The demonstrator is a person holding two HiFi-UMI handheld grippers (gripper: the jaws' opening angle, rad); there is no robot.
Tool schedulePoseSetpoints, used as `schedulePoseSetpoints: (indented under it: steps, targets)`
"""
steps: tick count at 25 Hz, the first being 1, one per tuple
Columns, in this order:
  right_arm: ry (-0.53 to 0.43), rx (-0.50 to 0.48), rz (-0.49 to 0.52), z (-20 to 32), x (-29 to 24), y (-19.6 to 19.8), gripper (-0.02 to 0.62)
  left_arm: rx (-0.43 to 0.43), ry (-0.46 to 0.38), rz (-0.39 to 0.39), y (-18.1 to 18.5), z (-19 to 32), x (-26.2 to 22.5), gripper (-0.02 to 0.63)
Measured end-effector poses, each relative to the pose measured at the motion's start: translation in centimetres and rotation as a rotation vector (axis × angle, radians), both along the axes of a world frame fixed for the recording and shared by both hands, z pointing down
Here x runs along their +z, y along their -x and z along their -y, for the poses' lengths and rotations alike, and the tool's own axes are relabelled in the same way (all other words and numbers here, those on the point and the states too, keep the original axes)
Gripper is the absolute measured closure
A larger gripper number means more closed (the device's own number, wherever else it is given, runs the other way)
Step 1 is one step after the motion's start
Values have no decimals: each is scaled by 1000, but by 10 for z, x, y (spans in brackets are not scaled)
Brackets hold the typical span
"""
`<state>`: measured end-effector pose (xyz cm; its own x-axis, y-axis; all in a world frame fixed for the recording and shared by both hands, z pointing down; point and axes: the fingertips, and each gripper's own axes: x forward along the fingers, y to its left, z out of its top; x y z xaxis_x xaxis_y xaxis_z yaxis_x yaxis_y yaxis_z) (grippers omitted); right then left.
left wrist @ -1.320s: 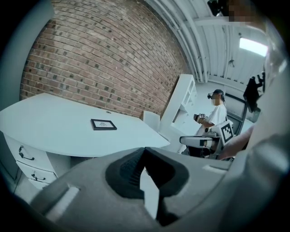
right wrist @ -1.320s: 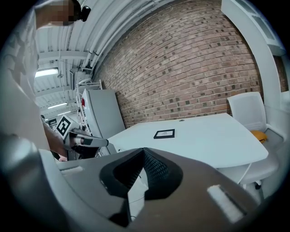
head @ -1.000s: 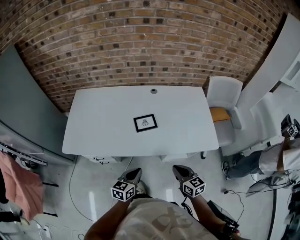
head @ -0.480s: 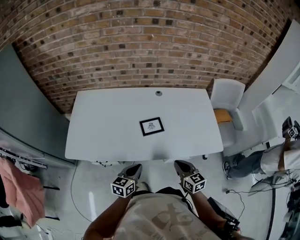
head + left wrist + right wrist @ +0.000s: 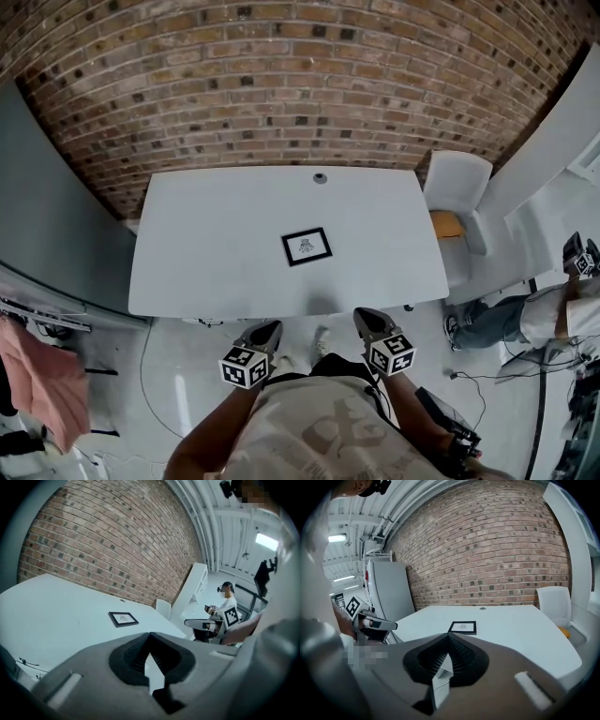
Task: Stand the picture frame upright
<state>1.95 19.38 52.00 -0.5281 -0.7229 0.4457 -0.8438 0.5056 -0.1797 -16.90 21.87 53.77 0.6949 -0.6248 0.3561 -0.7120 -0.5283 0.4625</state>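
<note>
The left gripper [image 5: 270,327] is nearest, held on the near left of the picture frame [image 5: 307,247], short of the counter [image 5: 206,244] and over the floor. Its jaws are pressed together with nothing between them. The right gripper [image 5: 365,318] is on the near right of the frame, also short of the counter, and its jaws are likewise closed on nothing. Both grippers point roughly toward the frame and are well apart from it.

The picture frame lies flat and face up on the white counter, near its middle, turned slightly askew to the counter's edges. It has a black border, a white mat and a small dark drawing at its centre. Nothing touches it.

Beyond the frame, a small round grommet [image 5: 320,177] sits at the counter's far edge. Right of the frame and off the counter stands a white chair [image 5: 457,183] with an orange cushion [image 5: 446,224] on its seat. Farther right of the frame, another person [image 5: 539,319] holds a gripper with a marker cube. Behind the frame rises a brick wall [image 5: 281,84]. Far to the frame's left hangs a pink cloth [image 5: 37,370].
</note>
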Motion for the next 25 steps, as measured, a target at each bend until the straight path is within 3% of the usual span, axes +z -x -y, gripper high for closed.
schedulePoseSetpoints:
  steps: [9, 25]
  targets:
    - [33, -49, 18, 22, 18, 2, 588, -15, 11, 28, 0, 23, 1, 603]
    - [93, -192, -1, 143, 43, -34, 588, -154, 49, 58, -36, 125, 5, 602]
